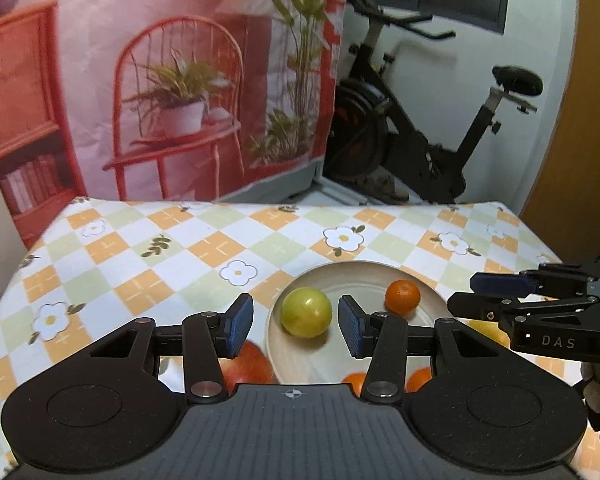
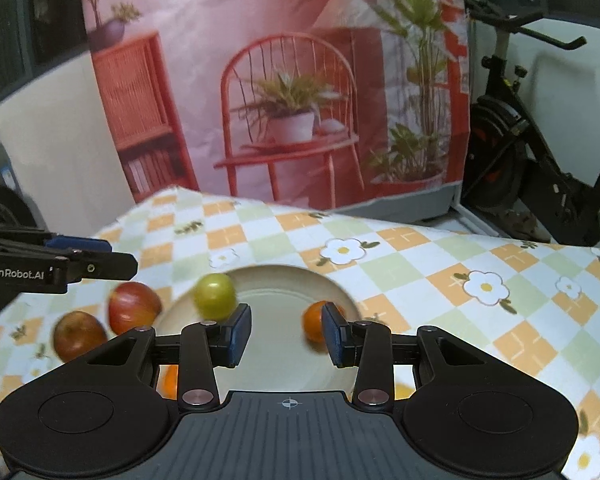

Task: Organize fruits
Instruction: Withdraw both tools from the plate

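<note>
The left gripper (image 1: 296,326) is hanging over the near side of the plate (image 1: 432,300) with its jaws spread apart and nothing between them; the green fruit (image 1: 306,312) only looks framed by them because it is lying lower down on the plate, beyond the tips. The right gripper (image 2: 286,334) is hanging over the same plate (image 2: 268,352) with its jaws also standing apart and holding nothing, though this gap looks like about as narrow as these jaws go. Both grippers are pointing down at a slant, probably so each camera can see the fruit it may go for next. On the plate, the green fruit (image 2: 215,295) is sitting on the left side and a small orange (image 1: 403,297) is sitting on the far right side, well apart from each other, so those two look sorted already. Two red apples (image 2: 134,307) are waiting on the checked surface (image 2: 440,256) just left of the plate, likely still to be moved. More fruit is peeking out under the grippers: a red apple (image 1: 248,366), bits of orange fruit (image 1: 356,382) and something yellow (image 1: 486,330) near the right side. They are mostly hidden, so it is hard to say whether they are on the plate or off it, or how many there are. The right wrist view is blurry, and one jaw is covering part of the small orange (image 2: 314,322) there. Far behind are a pink printed backdrop (image 1: 160,80) and an exercise bike (image 1: 412,132).
</note>
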